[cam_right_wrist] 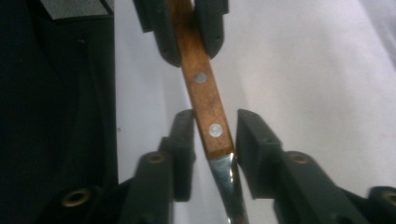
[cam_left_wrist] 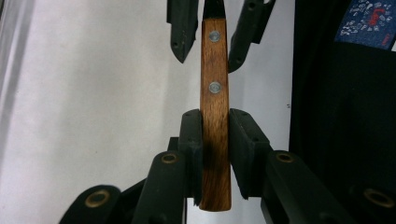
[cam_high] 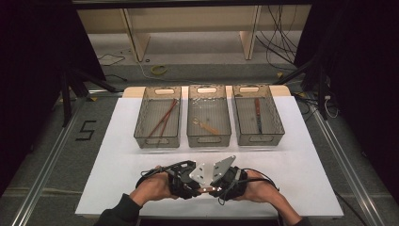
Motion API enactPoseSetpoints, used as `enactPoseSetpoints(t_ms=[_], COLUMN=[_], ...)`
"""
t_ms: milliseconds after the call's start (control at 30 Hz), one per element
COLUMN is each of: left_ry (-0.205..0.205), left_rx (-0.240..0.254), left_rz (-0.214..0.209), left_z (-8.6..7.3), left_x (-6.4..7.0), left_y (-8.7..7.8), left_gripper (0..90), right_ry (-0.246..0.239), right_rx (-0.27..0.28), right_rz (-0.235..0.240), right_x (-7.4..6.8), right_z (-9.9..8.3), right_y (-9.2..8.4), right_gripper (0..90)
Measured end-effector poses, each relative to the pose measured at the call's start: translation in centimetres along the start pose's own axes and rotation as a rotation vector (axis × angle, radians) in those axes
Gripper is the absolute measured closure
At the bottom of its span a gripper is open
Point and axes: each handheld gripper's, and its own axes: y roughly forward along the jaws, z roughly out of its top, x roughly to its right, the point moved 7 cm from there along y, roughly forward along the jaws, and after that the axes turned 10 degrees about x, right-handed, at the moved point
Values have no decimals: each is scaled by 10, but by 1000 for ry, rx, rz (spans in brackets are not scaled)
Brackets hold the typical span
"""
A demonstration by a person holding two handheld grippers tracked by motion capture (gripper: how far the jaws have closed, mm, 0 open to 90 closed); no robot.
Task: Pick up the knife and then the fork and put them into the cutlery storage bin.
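A: Which step are you at?

B: A handover, I'd judge; my left gripper (cam_left_wrist: 215, 133) is clamped on the lower half of the wooden handle of the knife (cam_left_wrist: 215, 60); my right gripper (cam_right_wrist: 215, 135) meets it head-on from the other side.

A: Has the right one got hold yet?

B: As far as I can see, yes; its pads sit against both edges of the handle, at the end where the blade (cam_right_wrist: 229, 186) starts.

A: And where is the knife?

B: Off the table (cam_high: 117, 188), held level between my two hands, above the middle of its near edge; the three trays stand in a row towards the far edge.

A: What does the next move call for?

B: Opening the left jaws only once the right grip feels firm, since the handle lies askew in it; then, probably, carrying it to the right tray (cam_high: 278, 134), where another knife (cam_high: 258, 115) lies; that is my guess.
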Motion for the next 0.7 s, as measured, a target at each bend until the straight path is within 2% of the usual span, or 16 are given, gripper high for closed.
enactPoseSetpoints(t_ms=[200,300,367,467,533,700], left_ry=[16,16,15,10,-8,-41], left_rx=[-2,4,25,78,94,149], left_rz=[-21,-25,2,25,52,98], left_z=[-2,-2,-1,1,2,2], left_x=[1,1,-1,-5,-8,-15], left_y=[0,1,1,-3,-7,-12], left_gripper=[751,740,720,690,615,505], right_ry=[-61,-94,-98,-78,-74,-58], right_rx=[2,-6,-7,2,4,2], right_rz=[1,17,19,7,-15,-30], right_x=[-4,-7,-7,-4,0,2], right_z=[1,0,0,0,-1,-3], right_y=[1,1,2,0,-3,-7], right_gripper=[742,766,777,780,781,781])
